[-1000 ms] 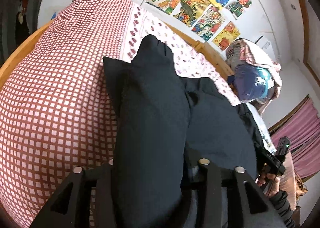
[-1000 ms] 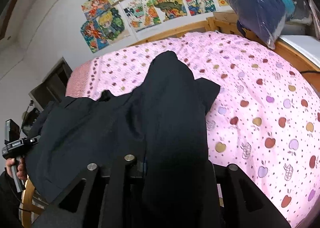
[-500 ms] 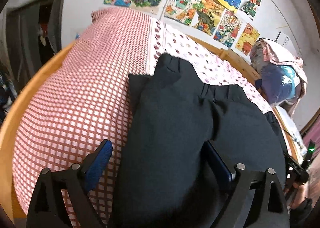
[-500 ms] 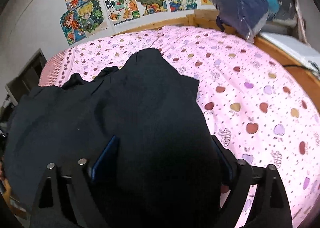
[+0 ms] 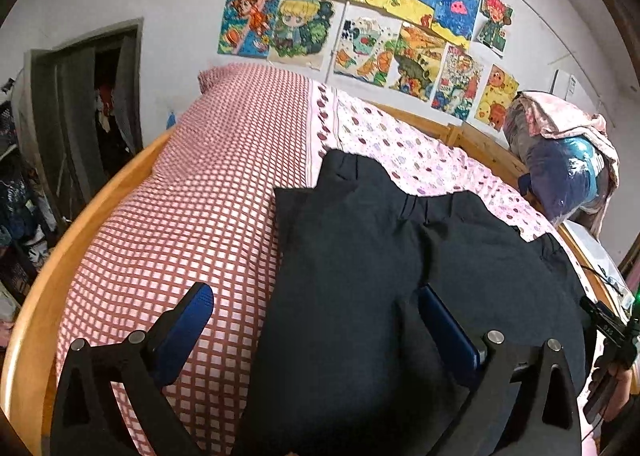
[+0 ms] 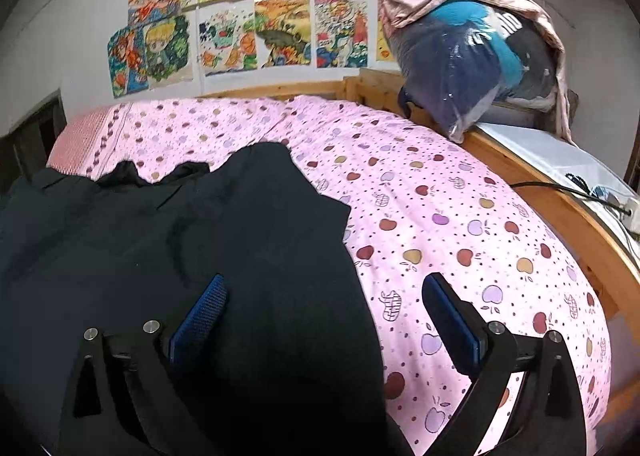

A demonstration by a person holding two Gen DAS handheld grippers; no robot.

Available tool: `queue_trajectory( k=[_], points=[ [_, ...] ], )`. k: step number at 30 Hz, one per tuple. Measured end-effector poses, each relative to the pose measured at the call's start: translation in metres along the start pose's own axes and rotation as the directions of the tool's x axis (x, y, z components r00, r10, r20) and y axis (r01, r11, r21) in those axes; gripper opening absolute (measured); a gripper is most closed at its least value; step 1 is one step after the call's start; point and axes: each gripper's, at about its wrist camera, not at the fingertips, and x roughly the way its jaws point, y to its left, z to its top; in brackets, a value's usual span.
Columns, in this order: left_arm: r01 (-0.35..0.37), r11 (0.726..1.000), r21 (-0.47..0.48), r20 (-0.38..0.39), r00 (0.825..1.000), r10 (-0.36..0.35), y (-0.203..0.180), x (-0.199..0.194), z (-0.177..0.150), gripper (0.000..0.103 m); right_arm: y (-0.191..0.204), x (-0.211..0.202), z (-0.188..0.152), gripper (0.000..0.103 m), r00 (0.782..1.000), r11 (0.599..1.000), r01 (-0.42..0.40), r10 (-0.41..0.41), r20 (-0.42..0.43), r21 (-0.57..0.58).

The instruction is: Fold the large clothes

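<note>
A large black garment [image 5: 360, 256] lies folded over on the bed, its far edge on the pink apple-print sheet [image 6: 460, 223]. In the left wrist view my left gripper [image 5: 316, 316] hovers over the garment's near left edge. Its jaws are opening wide; one blue pad [image 5: 192, 316] is above the red checked sheet [image 5: 192, 191], the other above the cloth, and neither presses on it. In the right wrist view my right gripper [image 6: 324, 308] is above the black garment [image 6: 200, 240] at its right edge, jaws opening, pads clear of the cloth.
A wooden bed frame [image 5: 80, 232] rims the mattress. A bagged pile of bedding [image 6: 472, 55] sits at the far right corner, with a cable and a power strip [image 6: 628, 211] beside it. Drawings [image 5: 360, 23] cover the wall. A dark doorway [image 5: 92, 107] is at the left.
Both grippers were shut on bunched black cloth and now stand wide open. The cloth has dropped flat onto the bed, and both grippers have drawn back and up from it.
</note>
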Motion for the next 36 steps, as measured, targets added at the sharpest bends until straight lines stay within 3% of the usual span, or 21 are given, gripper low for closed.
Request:
queue_trajectory(
  k=[5, 13, 36],
  points=[
    [-0.029, 0.999, 0.014, 0.087, 0.996, 0.028, -0.004, -0.020, -0.001, 0.103, -0.012, -0.012, -0.002, 0.099, 0.999, 0.999, -0.005, 0.003, 0.044, 0.046],
    [-0.029, 0.999, 0.045, 0.148, 0.989, 0.022, -0.024, -0.050, -0.007, 0.103, -0.006, -0.039, -0.006, 0.101, 0.992, 0.998, -0.049, 0.044, 0.116, 0.047],
    [-0.010, 0.984, 0.177, 0.257, 0.966, -0.037, -0.076, -0.133, -0.040, 0.103, 0.018, -0.127, -0.022, 0.101, 0.955, 0.981, -0.191, 0.189, 0.229, -0.015]
  ],
)
